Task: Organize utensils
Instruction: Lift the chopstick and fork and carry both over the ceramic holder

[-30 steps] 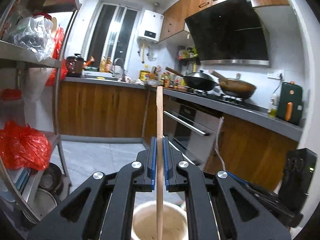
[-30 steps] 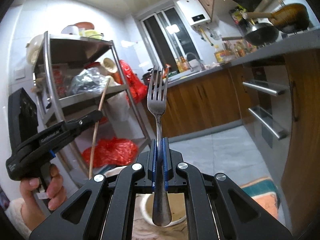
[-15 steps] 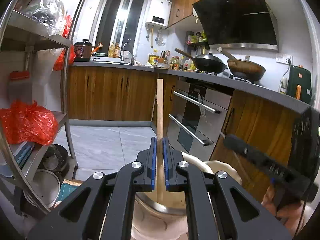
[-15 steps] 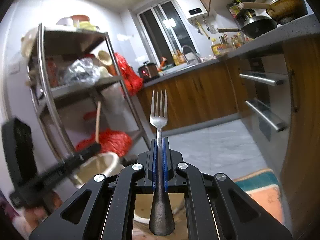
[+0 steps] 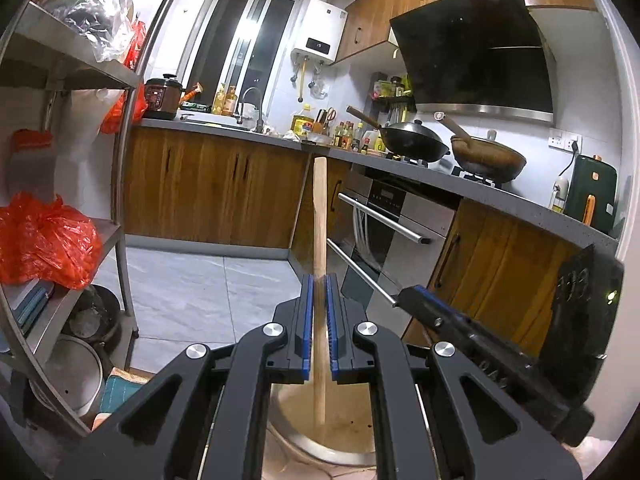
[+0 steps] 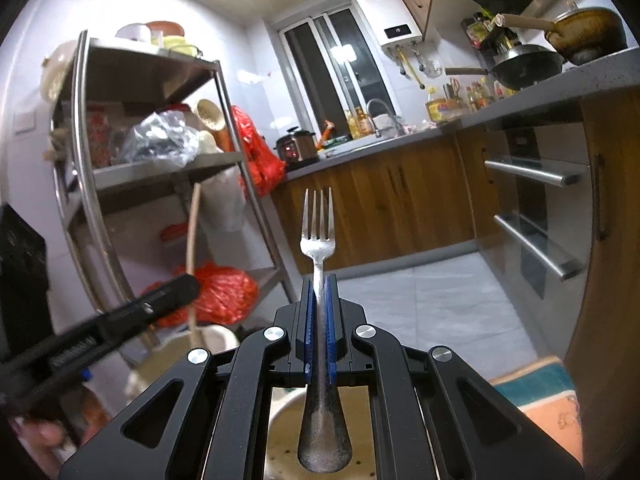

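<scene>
The kitchen has brown wooden cabinets [image 5: 208,188] with a vertical grain under a long grey worktop [image 5: 500,204], and a floor of large pale grey tiles [image 5: 192,288]. On the left stands a metal shelf rack [image 6: 92,184] with shiny curved posts, and a crumpled red plastic bag [image 5: 44,244] lies on one shelf.

Low and near, under both grippers, there is a round pale pot [image 5: 344,428] with a smooth inside and a metal rim.

The left gripper [image 5: 319,308] has its blue-lined jaws closed on a thin wooden stick [image 5: 319,220], straight and matte; its lower end reaches into the pot. The right gripper [image 6: 319,312] has its jaws closed on the neck of a steel fork [image 6: 318,236], tines up, and the wide dull handle end hangs over the pot opening.

Only the left view shows the two dark woks [image 5: 416,146] on the stove. Only the right view shows the top of the rack, and the left gripper from its side.

Between the rack and the oven front [image 5: 384,232] the floor lies open.
</scene>
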Motion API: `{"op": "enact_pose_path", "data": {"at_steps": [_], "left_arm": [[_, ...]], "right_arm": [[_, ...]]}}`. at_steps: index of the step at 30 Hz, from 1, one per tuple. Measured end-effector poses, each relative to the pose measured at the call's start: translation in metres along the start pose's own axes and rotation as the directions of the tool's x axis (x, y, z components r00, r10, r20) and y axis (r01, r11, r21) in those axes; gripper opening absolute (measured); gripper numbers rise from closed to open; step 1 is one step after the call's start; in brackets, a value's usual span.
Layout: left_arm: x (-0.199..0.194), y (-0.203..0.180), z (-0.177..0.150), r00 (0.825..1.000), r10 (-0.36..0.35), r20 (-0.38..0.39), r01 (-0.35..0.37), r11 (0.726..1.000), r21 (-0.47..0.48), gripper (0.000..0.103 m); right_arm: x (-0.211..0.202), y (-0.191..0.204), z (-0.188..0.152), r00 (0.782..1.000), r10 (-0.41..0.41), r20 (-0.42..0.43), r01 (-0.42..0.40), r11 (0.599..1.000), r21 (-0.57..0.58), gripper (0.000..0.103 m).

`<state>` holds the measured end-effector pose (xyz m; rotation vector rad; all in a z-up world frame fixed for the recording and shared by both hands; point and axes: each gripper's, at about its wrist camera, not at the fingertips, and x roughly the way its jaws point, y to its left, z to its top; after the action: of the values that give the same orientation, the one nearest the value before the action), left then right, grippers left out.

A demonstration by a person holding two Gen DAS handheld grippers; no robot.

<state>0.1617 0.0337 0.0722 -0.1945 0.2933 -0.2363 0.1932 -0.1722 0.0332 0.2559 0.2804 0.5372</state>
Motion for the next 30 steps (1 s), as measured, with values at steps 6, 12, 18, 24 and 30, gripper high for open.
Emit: {"op": "enact_pose_path", "data": {"at_steps": [6,12,18,24,30], "left_arm": [[0.003,0.002,-0.004,1.000,0.000,-0.008,0.000,1.000,-0.002,0.006],[0.003,-0.002,-0.005,1.000,0.003,-0.006,-0.002,1.000,0.015,0.006],[0.006,-0.005,-0.011,0.999,0.000,-0.039,0.001,1.000,0.028,0.006],[0.005,-0.009,-0.012,0.999,-0.015,-0.037,0.017,0.999,0.041,0.006],[0.005,-0.006,-0.012,0.999,-0.022,-0.042,0.024,0.999,0.036,0.006]], "right_arm": [[-0.001,-0.001,-0.008,0.999,-0.030,-0.013,0.029,0.999,-0.024,0.007],[-0.011,0.000,-0.009,1.000,-0.027,-0.007,0.027,0.999,-0.028,0.007],[-0.017,0.000,-0.011,0.999,-0.026,-0.039,0.025,0.999,-0.022,0.007],[-0.025,0.001,-0.019,0.995,-0.020,-0.102,0.017,1.000,-0.024,0.007],[-0.021,0.007,-0.016,0.976,-0.038,-0.213,0.028,0.998,-0.050,0.007]]}}
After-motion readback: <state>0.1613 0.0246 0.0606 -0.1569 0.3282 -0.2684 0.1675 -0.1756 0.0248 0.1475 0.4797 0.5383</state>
